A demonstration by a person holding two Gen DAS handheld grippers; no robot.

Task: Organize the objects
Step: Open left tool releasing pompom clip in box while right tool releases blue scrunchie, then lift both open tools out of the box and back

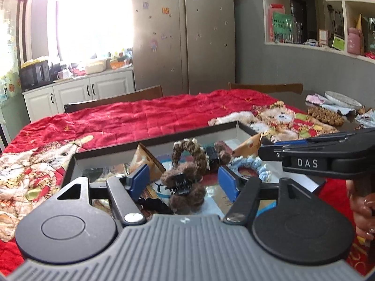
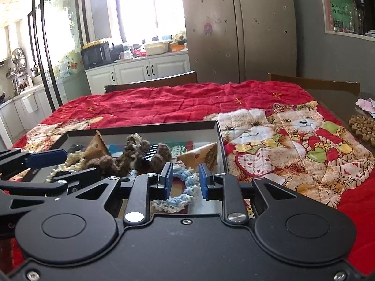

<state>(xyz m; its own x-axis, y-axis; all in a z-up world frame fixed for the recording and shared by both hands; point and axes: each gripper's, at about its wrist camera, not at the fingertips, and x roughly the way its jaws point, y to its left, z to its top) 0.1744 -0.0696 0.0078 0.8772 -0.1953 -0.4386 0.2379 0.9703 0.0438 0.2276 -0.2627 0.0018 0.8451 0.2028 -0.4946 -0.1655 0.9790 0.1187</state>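
A shallow box (image 2: 221, 138) with dark walls sits on a red quilt (image 2: 164, 103) printed with teddy bears, and holds the small things being sorted. The left gripper (image 1: 184, 179) hangs over the box with its blue pads wide apart; a fuzzy brown hair claw (image 1: 185, 187) lies between them, touching neither pad. The right gripper (image 2: 185, 179) has its jaws a little apart, clear of the blue and cream crocheted ring (image 2: 180, 194) lying beneath. Triangular paper packets (image 2: 201, 155) and more brown hair clips (image 2: 150, 154) lie farther back in the box.
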